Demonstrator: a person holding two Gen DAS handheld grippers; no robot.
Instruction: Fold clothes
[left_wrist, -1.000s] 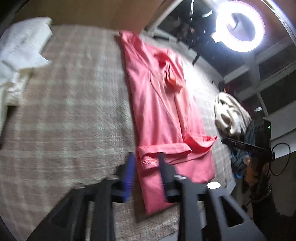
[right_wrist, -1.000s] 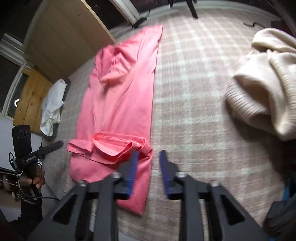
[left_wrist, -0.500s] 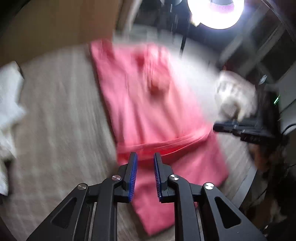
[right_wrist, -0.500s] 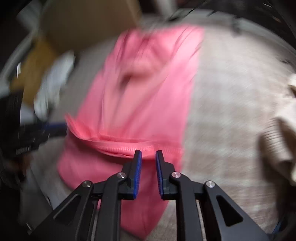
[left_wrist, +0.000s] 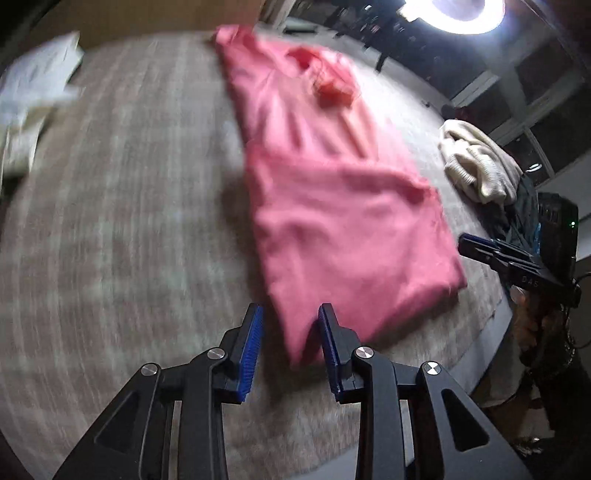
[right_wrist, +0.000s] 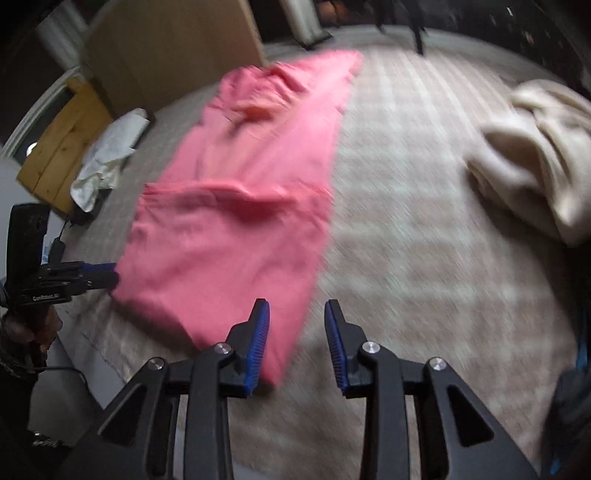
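A pink garment (left_wrist: 343, 229) (right_wrist: 236, 236) lies lengthwise on the plaid cover (left_wrist: 129, 221), with a soft ridge across its middle. My left gripper (left_wrist: 290, 308) hangs over its near left corner. Its jaws are opening; the corner's tip lies between the blue pads (left_wrist: 253, 343), which do not press on it. My right gripper (right_wrist: 297, 302) is at the near right corner, also opening. There the cloth's edge lies beside the left pad (right_wrist: 258, 339), loose. Each gripper appears at the edge of the other view: the right gripper (left_wrist: 476, 243), the left gripper (right_wrist: 99, 273). Both views are blurred.
A cream sweater (left_wrist: 476, 170) (right_wrist: 543, 158) is heaped to the right of the pink garment. A white cloth (left_wrist: 33, 92) (right_wrist: 107, 155) lies at the far left. A ring light (left_wrist: 454, 11) glares at the back. A wooden board (right_wrist: 62, 136) stands beyond the cover's left edge.
Both grippers pulled back from the folded hem to the garment's near corners. Their jaws narrowed, then widened. The bunched hem flap now lies flatter, farther from the fingers.
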